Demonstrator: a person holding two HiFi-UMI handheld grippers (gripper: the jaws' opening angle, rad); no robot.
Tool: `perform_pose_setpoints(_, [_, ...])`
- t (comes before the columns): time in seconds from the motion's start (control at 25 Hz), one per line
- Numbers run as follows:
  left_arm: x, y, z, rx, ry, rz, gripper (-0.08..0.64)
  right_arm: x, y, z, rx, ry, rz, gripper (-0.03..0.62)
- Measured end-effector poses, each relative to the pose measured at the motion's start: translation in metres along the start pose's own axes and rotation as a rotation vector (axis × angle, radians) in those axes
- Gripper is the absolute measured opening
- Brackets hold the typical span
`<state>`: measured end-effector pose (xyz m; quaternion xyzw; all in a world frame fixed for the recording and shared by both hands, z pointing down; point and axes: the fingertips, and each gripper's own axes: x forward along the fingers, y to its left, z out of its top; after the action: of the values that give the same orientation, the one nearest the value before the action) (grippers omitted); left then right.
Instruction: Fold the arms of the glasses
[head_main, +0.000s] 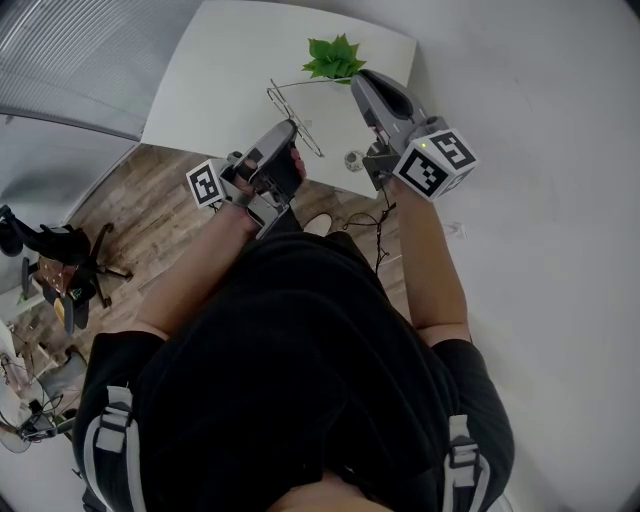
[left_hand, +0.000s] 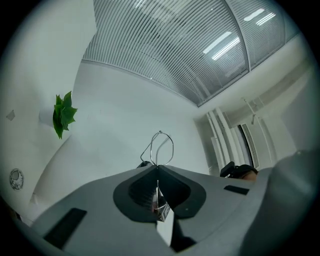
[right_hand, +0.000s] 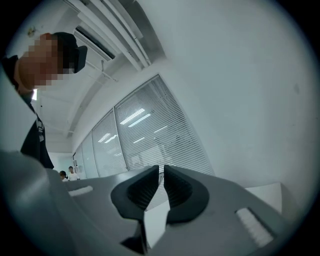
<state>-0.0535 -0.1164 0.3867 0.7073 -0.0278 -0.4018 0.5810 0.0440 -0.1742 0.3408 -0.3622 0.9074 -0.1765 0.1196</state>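
A thin wire-framed pair of glasses (head_main: 310, 143) hangs in the air over the white table (head_main: 230, 70). My left gripper (head_main: 292, 125) is shut on the frame. In the left gripper view the wire rims (left_hand: 160, 132) stick out past the closed tips (left_hand: 158, 167). One glasses arm (head_main: 310, 83) runs rightward to the tip of my right gripper (head_main: 358, 76). In the right gripper view its jaws (right_hand: 161, 169) stand almost together around a thin pale strip, which I take for that arm.
A green leafy plant (head_main: 333, 58) stands at the table's far edge, just beside the right gripper, and shows in the left gripper view too (left_hand: 62, 114). A small round object (head_main: 353, 158) lies on the table. A chair (head_main: 60, 265) stands on the wooden floor at left.
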Motion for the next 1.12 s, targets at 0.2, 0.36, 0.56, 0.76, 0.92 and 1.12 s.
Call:
perform_pose_setpoints(0.2, [0.001, -0.004, 0.009, 0.030, -0.038, 0.005, 0.014, -0.005, 0.016, -0.006, -0.001, 0.010, 0.019, 0.023])
perform_pose_setpoints(0.36, [0.001, -0.007, 0.018, 0.044, -0.064, 0.007, 0.014, -0.005, 0.029, -0.014, 0.003, 0.025, 0.035, 0.021])
perform_pose_setpoints(0.56, [0.002, -0.010, 0.027, 0.062, -0.095, 0.006, 0.014, -0.004, 0.048, -0.019, -0.016, 0.037, 0.067, 0.021])
perform_pose_setpoints(0.76, [0.002, -0.009, 0.036, 0.092, -0.131, 0.018, 0.014, -0.002, 0.062, -0.025, -0.047, 0.061, 0.099, 0.021])
perform_pose_setpoints(0.92, [0.002, -0.013, 0.043, 0.099, -0.164, 0.011, 0.014, 0.002, 0.073, -0.028, -0.048, 0.075, 0.122, 0.021])
perform_pose_setpoints(1.12, [0.002, -0.015, 0.047, 0.111, -0.179, 0.009, 0.014, 0.002, 0.081, -0.033, -0.046, 0.088, 0.145, 0.021])
